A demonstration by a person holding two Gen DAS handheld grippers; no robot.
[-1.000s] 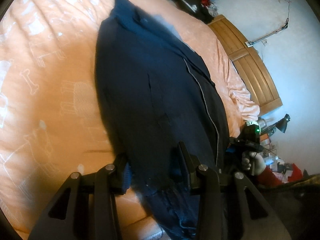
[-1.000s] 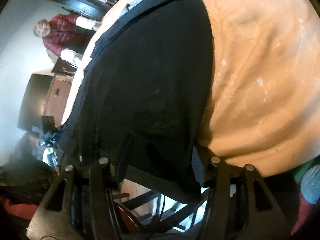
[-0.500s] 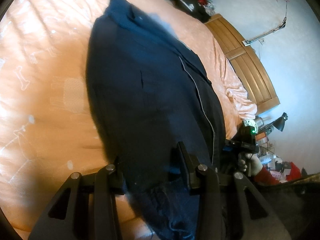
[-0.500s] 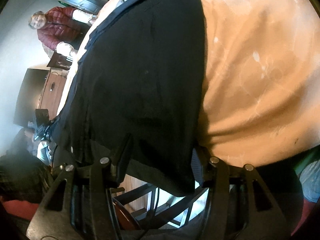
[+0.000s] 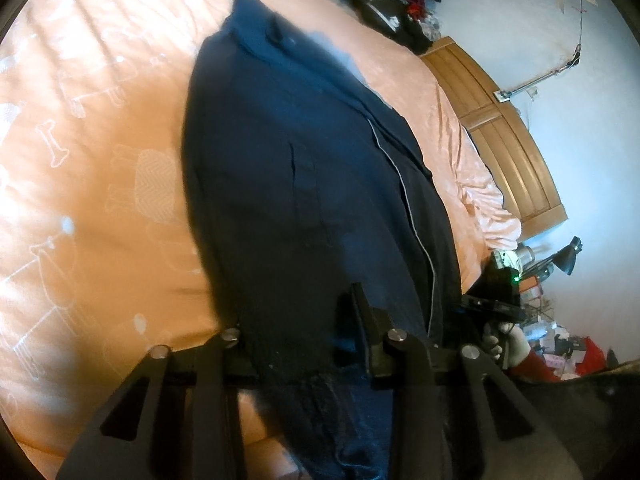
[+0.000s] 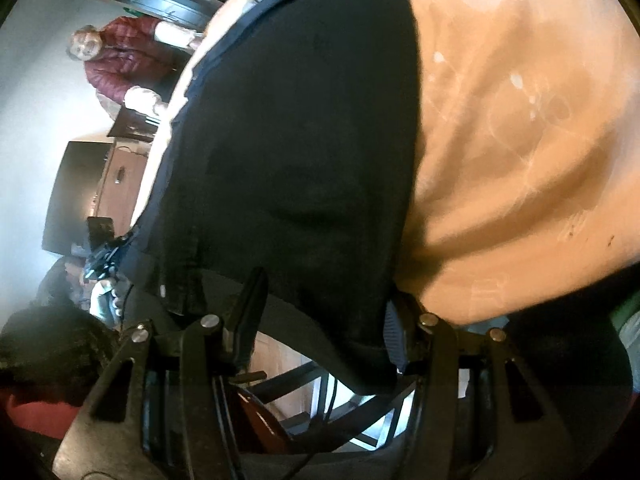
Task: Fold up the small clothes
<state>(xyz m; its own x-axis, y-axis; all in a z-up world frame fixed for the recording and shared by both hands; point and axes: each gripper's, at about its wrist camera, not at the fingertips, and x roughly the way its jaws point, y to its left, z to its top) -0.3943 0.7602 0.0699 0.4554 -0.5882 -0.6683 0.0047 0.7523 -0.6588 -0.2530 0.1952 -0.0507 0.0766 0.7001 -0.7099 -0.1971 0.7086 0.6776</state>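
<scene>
A dark navy garment (image 5: 304,184) with thin white piping lies spread lengthwise on an orange bedsheet (image 5: 100,160). Its near hem hangs over the bed's edge. My left gripper (image 5: 300,320) is open, fingers wide apart, and the hem lies between them and covers the left finger. In the right wrist view the same garment (image 6: 296,140) looks almost black. My right gripper (image 6: 324,312) is open too, with the other corner of the hem draped between its fingers. Each gripper shows small in the other's view, held in a gloved hand (image 5: 496,336).
A wooden headboard (image 5: 508,148) and a pile of clothes (image 5: 392,8) lie at the bed's far end. A black desk lamp (image 5: 568,256) stands over clutter at right. A person in a red jacket (image 6: 120,56) stands by a wooden cabinet (image 6: 120,184). A chair frame (image 6: 320,400) shows below the bed's edge.
The left gripper has slid further over the hem, and cloth now hides the blue pad of its left finger. The right view has shifted only slightly. Both finger gaps stay wide.
</scene>
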